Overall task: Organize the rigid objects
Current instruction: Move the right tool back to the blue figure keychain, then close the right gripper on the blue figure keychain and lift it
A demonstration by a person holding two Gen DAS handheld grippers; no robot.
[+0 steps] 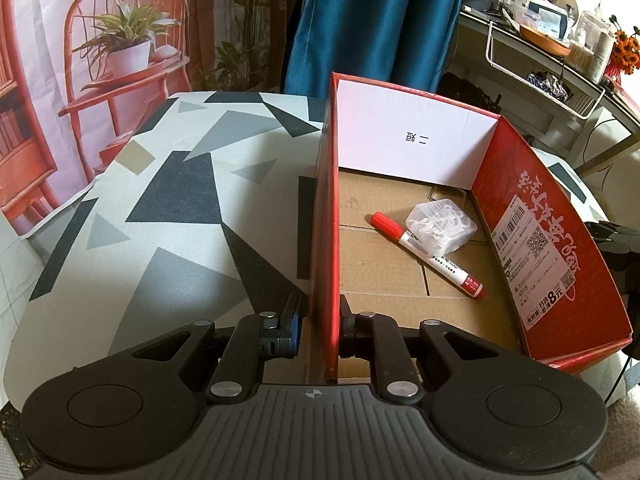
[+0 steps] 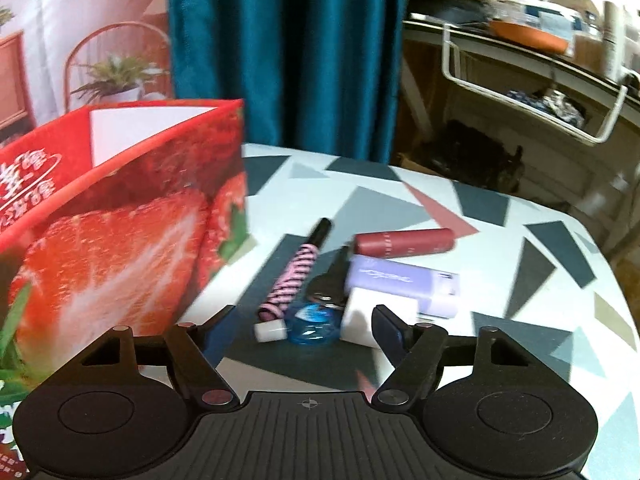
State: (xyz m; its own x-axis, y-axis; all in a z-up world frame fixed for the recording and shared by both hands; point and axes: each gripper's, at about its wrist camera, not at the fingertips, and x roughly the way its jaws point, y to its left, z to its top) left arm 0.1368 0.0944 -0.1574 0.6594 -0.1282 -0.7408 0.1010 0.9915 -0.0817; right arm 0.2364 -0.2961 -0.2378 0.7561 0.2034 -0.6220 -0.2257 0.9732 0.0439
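Clutter is lying just ahead of the spread-open right claw (image 2: 304, 326): a striped pen (image 2: 294, 276) pointing away and slightly right, a blue cap (image 2: 314, 326), a lilac case (image 2: 404, 284), a maroon tube (image 2: 404, 242) crosswise beyond. The box (image 2: 120, 216) is standing to that claw's left. The left claw (image 1: 320, 330) is pinching the box's glossy red wall (image 1: 326, 240); inside, ahead and right, a red marker (image 1: 428, 254) and clear tub (image 1: 440, 224) are resting on bare cardboard. The right claw looks nearer the loose pile.

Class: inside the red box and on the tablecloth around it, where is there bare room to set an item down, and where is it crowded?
Free: box floor left of the red marker; tablecloth left of the box wall. Crowded: the pile by the blue jar and lavender box.
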